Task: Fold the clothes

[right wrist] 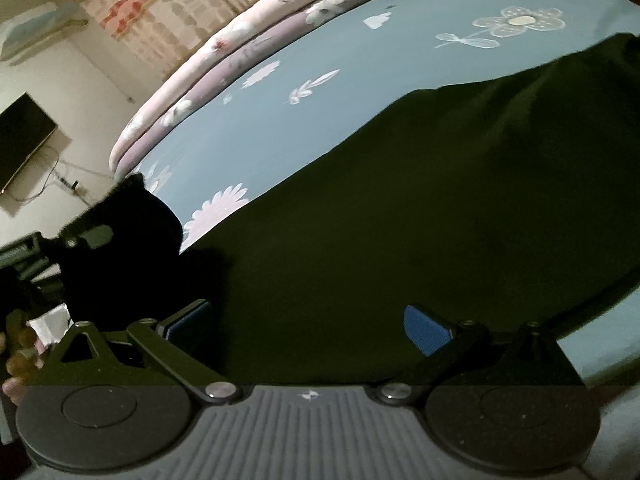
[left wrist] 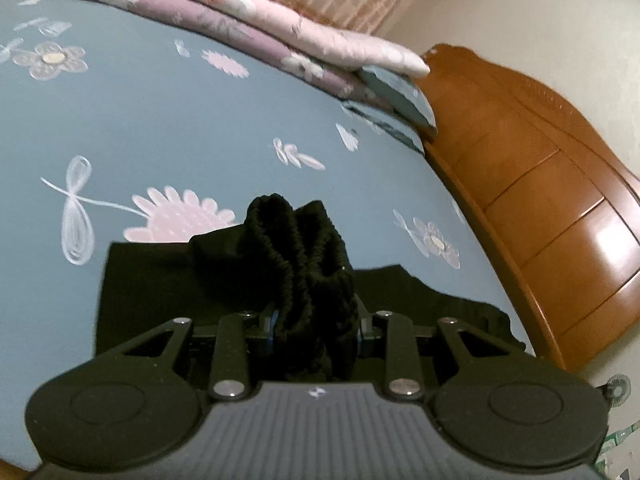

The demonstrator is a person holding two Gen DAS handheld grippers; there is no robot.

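A bed fills both views, its blue sheet printed with pale flowers and dragonflies. Along the far edge lies a folded quilt, pink over mauve, and behind it hangs a patterned curtain. An orange-brown wooden headboard closes one end of the bed; cream walls stand beyond, and in the right wrist view a dark flat screen hangs on one, with cables trailing below it.

The black garment is spread flat on the sheet. The left gripper has narrow jaws clamped on its bunched, ribbed waistband — lifted clear of the flat cloth. The right gripper hangs over the garment with jaws wide, blue pads bare, holding nothing.
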